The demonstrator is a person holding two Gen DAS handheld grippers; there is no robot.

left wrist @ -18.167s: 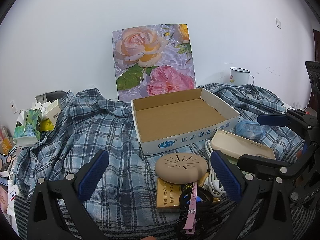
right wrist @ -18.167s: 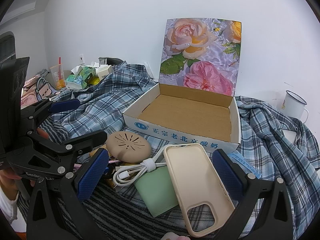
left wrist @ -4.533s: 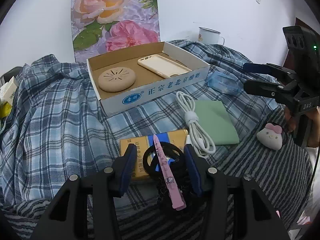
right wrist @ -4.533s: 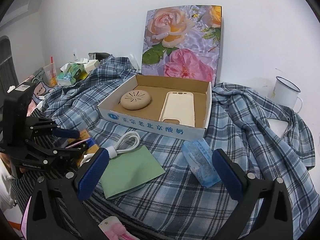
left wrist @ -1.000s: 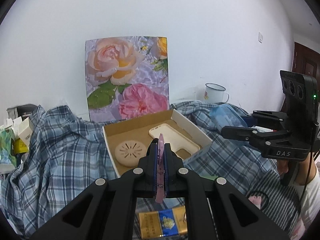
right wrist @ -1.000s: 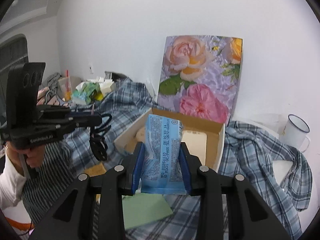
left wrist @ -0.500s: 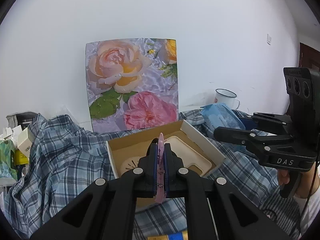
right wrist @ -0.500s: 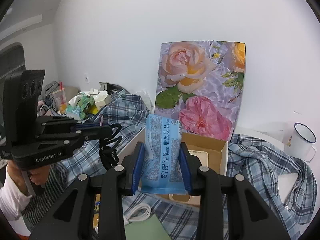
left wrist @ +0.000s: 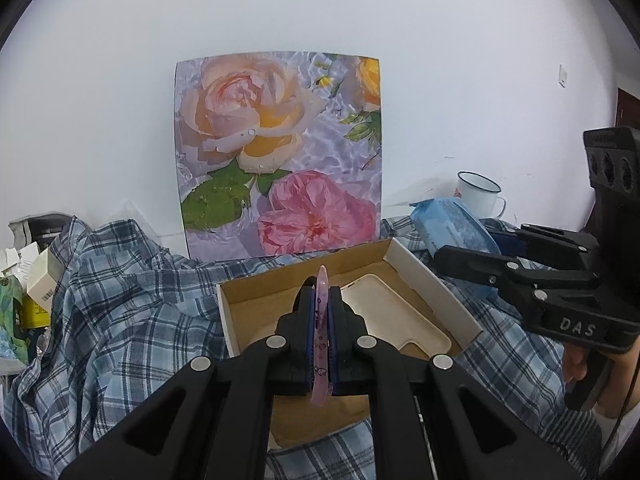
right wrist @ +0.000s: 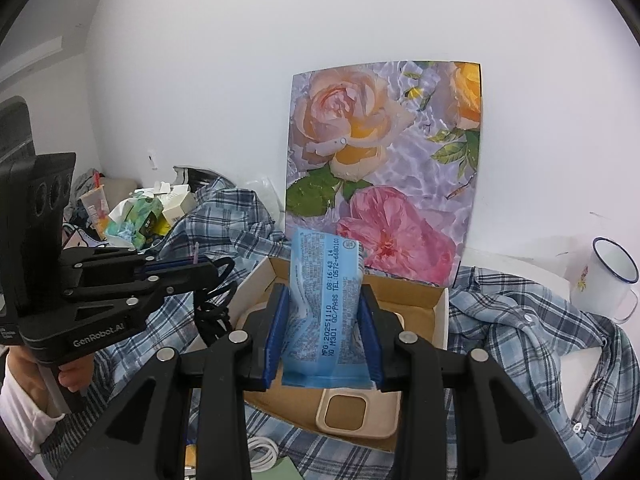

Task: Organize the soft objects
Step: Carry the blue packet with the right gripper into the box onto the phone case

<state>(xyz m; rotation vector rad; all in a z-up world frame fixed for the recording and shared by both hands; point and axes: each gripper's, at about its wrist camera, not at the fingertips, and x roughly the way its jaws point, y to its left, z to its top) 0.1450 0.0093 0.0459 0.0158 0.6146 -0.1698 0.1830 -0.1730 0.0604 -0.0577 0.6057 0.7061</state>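
Pinching: left tongs (left wrist: 320,322) on pink clip (left wrist: 321,332), tip fwd; right tongs (right wrist: 323,334) on blue pack (right wrist: 326,312), lengthwise, over box (left wrist: 436,280).

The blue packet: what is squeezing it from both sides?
In the right wrist view, the blue packet sits between the right gripper's two blue pads, pinched upright above the cardboard box.

Left gripper (left wrist: 321,312) clamped tight; right gripper (right wrist: 325,328) clamped wider (both angled downward).

Matt cardboard box (left wrist: 436,280), glossy plastic tissue pack (right wrist: 326,312), plaid cloth (left wrist: 120,300).
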